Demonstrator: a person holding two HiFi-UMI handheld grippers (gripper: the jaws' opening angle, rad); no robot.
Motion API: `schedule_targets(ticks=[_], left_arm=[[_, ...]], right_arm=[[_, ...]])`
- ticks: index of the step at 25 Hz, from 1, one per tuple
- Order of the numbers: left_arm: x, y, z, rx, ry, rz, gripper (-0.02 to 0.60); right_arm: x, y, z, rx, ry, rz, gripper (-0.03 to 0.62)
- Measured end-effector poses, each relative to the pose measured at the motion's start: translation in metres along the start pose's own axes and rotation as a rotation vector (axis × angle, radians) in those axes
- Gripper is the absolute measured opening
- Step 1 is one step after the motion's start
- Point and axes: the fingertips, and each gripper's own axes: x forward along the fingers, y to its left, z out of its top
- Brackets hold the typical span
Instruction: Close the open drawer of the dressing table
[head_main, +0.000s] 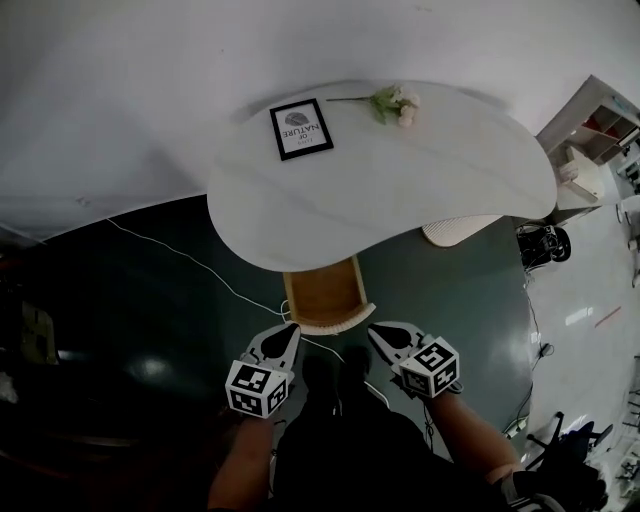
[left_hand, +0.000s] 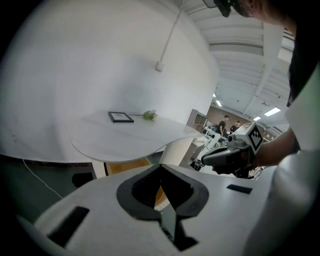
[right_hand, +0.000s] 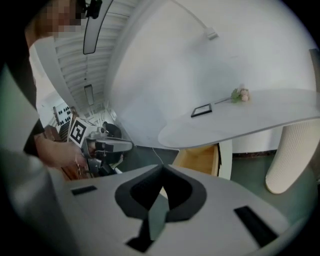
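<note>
The white dressing table (head_main: 440, 170) has its wooden drawer (head_main: 324, 292) pulled out under the front edge, white front panel (head_main: 332, 321) nearest me. My left gripper (head_main: 291, 330) hangs just left of that panel and my right gripper (head_main: 375, 331) just right of it. Neither touches the panel. Both are shut with nothing between the jaws. In the left gripper view the drawer (left_hand: 128, 165) lies ahead beyond the shut gripper (left_hand: 160, 166), with the right gripper (left_hand: 206, 159) alongside. The right gripper view shows the drawer (right_hand: 200, 159) past its own shut gripper (right_hand: 162, 168), and the left gripper (right_hand: 127, 145) beside it.
A black picture frame (head_main: 301, 128) and a flower sprig (head_main: 393, 102) lie on the tabletop. A ribbed white pedestal (head_main: 457, 229) holds the table up at the right. A white cable (head_main: 190, 262) runs over the dark floor. Shelving (head_main: 598, 130) stands far right.
</note>
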Motion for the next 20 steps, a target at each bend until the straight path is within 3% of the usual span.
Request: schedule_targets(ticks=[3, 7, 13, 20], left_arm=[[0.013, 0.017, -0.018, -0.039, 0.030, 0.016, 0.000], [0.024, 0.025, -0.051, -0.034, 0.084, 0.025, 0.000], [0.031, 0.041, -0.096, -0.105, 0.104, 0.030, 0.000], [0.037, 0.050, -0.151, -0.158, 0.183, 0.032, 0.000]], right_arm=[[0.025, -0.003, -0.012, 0.029, 0.030, 0.020, 0.005], [0.046, -0.010, -0.038, 0.060, 0.083, 0.018, 0.005], [0.063, -0.029, -0.072, 0.141, 0.127, -0.048, 0.005], [0.074, -0.046, -0.109, 0.187, 0.171, -0.131, 0.005]])
